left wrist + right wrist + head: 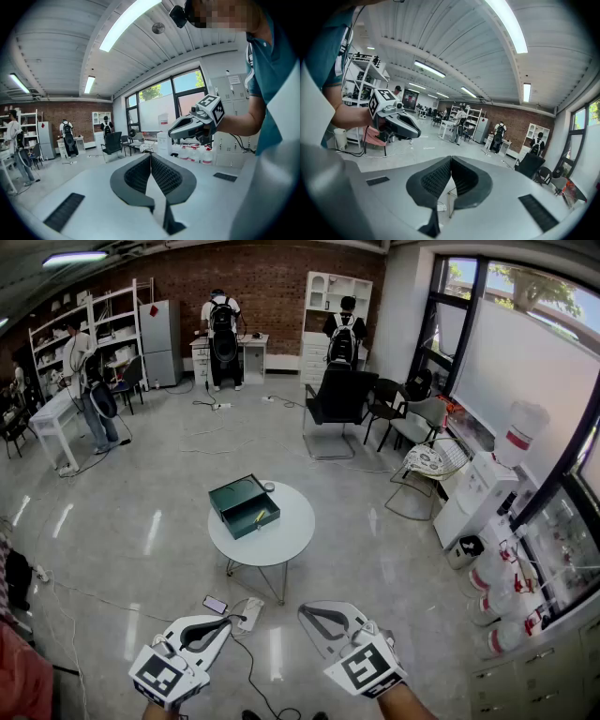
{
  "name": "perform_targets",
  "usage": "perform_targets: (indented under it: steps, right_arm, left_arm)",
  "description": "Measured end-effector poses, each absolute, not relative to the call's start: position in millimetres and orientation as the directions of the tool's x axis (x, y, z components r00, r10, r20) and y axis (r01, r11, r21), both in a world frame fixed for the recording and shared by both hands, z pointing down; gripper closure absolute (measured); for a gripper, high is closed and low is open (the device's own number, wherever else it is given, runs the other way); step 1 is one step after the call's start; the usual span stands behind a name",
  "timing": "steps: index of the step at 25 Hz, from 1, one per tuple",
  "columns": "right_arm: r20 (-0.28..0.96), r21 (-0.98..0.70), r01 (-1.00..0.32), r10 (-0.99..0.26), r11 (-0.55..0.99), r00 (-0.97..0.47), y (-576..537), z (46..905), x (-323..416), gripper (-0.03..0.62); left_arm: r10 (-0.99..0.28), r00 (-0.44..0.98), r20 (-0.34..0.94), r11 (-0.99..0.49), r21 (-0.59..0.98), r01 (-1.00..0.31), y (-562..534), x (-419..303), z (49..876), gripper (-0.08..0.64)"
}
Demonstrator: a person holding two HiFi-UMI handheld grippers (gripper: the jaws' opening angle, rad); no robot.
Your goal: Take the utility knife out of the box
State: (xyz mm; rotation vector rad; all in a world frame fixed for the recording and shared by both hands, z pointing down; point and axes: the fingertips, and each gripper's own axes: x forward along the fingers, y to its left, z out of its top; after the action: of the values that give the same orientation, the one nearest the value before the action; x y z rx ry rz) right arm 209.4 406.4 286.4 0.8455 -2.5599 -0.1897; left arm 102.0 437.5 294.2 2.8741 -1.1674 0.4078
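Nothing is done yet; my left gripper [225, 621] and right gripper [307, 613] hang near me, jaws together and empty; the knife [260, 516], seemingly that yellowish thing, lies in the open box [228, 495] on the far table [286, 538].

Open dark green box [232, 495], on round white table [291, 538], yellowish utility knife [260, 516] lying inside

So the open dark green box [243, 505] is sitting on the left side of the round white table [281, 532], yellow utility knife [260, 517] lying inside it, black office chair [337, 397] standing well behind.
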Motion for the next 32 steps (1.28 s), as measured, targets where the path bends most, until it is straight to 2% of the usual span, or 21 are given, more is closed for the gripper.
perform_targets:
  steps: [5,15,32]
  right_arm:
    - [0.380,0.222,-0.534,-0.577,0.816,-0.723,408,302,204,0.554]
    - [0.392,0.129,-0.569,-0.569,0.812,-0.723,416,322,202,0.555]
    - [0.376,0.072,-0.562,-0.544,0.824,-0.750,411,329,181,0.554]
  left_arm:
    - [-0.664,0.709,0.239,-0.735,-0.032,-0.677,434,105,308,0.541]
    - [-0.553,0.793,0.255,-0.819,0.007,-0.573,456,144,333,0.541]
    - [-0.542,0.795,0.275,-0.822,0.027,-0.569,463,127,343,0.541]
